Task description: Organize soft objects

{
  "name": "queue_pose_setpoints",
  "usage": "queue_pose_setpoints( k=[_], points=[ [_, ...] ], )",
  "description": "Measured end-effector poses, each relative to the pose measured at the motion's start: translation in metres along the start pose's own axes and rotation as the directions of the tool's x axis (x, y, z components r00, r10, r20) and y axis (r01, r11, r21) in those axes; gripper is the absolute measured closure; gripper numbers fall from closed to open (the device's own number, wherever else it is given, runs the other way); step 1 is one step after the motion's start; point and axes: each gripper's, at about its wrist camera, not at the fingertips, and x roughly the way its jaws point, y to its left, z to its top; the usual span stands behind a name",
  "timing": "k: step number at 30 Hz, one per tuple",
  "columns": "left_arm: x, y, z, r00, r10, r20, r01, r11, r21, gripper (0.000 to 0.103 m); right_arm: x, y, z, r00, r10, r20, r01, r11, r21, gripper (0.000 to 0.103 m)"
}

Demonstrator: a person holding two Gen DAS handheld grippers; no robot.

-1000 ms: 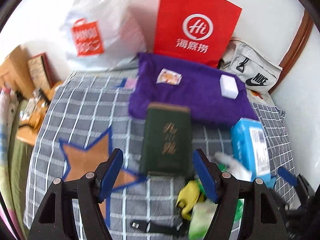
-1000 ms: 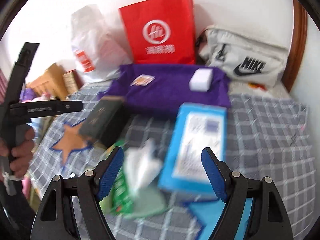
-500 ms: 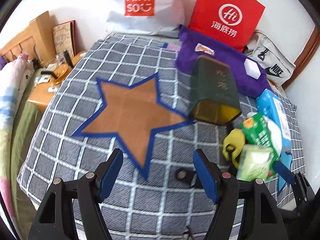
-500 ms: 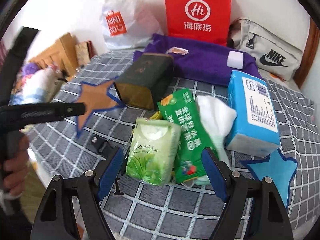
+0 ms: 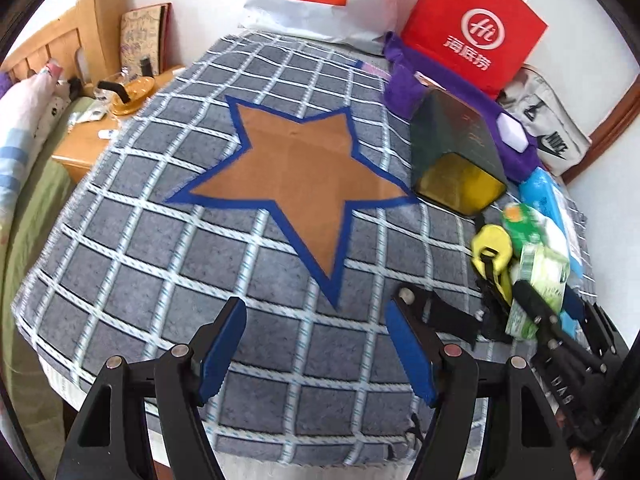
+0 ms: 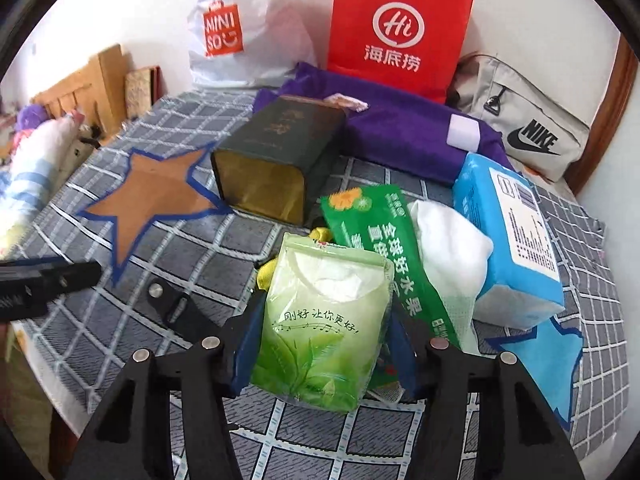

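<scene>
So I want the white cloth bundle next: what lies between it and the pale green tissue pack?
The right wrist view shows a dark green printed packet lying between the white cloth bundle and the pale green tissue pack.

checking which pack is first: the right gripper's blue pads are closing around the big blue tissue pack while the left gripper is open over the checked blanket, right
Not quite: in the right wrist view the right gripper is closing around the pale green tissue pack, not the big blue tissue pack. The left gripper is indeed open over the checked blanket.
</scene>
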Motion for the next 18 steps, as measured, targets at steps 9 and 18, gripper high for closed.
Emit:
queue_pose_setpoints(
  k=[9, 18],
  points=[
    [0.014, -0.045, -0.027, 0.992, -0.119, -0.037, 0.122, 0.989, 0.078, 0.032, -0.062, -0.027, -0.003, 0.991, 0.074, 0.115, -0.075, 0.997, 0.007, 0.048],
    [0.030, -0.065, -0.017, 0.991, -0.132, 0.015, 0.131, 0.990, 0.052, 0.034, -0.090, -0.071, -0.039, 0.989, 0.080, 0.124, -0.086, 0.996, 0.038, 0.048]
  ],
)
